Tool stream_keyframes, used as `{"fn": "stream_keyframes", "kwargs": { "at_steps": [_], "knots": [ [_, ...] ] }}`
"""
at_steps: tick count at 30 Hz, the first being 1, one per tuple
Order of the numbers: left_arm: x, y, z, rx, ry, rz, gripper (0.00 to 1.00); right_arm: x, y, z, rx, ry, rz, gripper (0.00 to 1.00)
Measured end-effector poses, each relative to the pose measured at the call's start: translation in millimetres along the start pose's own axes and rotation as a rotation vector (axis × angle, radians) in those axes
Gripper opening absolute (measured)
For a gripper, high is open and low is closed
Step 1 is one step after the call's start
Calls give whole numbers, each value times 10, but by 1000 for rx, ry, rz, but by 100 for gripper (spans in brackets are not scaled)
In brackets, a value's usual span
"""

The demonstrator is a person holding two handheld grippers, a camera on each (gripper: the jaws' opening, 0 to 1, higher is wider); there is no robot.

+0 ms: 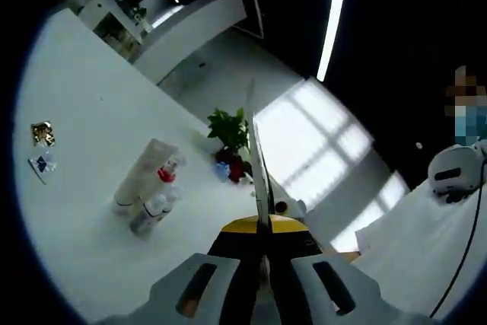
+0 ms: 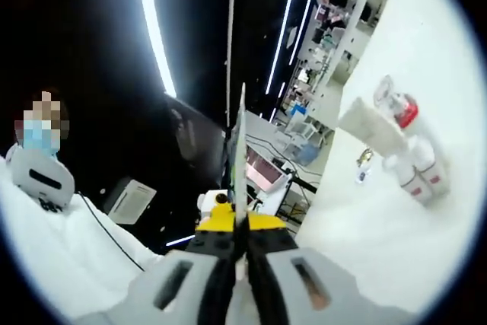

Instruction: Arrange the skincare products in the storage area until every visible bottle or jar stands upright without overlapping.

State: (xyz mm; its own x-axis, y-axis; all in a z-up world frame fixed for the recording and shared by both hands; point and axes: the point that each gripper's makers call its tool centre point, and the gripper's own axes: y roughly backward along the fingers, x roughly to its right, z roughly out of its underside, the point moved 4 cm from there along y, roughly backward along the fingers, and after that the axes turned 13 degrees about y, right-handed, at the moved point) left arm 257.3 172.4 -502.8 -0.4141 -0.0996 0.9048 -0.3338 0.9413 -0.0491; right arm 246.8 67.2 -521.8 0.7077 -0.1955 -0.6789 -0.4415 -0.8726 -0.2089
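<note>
While both grippers (image 1: 259,211) (image 2: 240,211) sit pressed together, one white tube (image 1: 143,175), two small bottles (image 1: 152,211) on the table (image 1: 84,112).

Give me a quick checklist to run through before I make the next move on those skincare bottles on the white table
1. Left gripper free of load: ok, jaws shut together, nothing between them.
2. Right gripper free of load: ok, also shut and empty.
3. Products in sight: ok, white tube, red-capped bottle and small bottles are clustered on the table.
4. Products apart: not ok, they touch and overlap.
5. All upright: cannot tell, both views are tilted.
6. Grippers near cluster: not ok, both are off to the side.
</note>
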Motion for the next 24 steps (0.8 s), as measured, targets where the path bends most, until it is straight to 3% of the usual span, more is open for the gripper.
{"fn": "stream_keyframes", "kwargs": {
  "at_steps": [11,21,24],
  "knots": [
    [-49,-4,16,52,-4,-10,3,1,-2,17,17,-22,-1,1],
    [-130,21,233,54,52,-11,5,46,-21,-47,93,-69,18,1],
    [-124,42,252,84,73,-6,3,58,-32,-48,84,-66,23,1]
  ]
}}
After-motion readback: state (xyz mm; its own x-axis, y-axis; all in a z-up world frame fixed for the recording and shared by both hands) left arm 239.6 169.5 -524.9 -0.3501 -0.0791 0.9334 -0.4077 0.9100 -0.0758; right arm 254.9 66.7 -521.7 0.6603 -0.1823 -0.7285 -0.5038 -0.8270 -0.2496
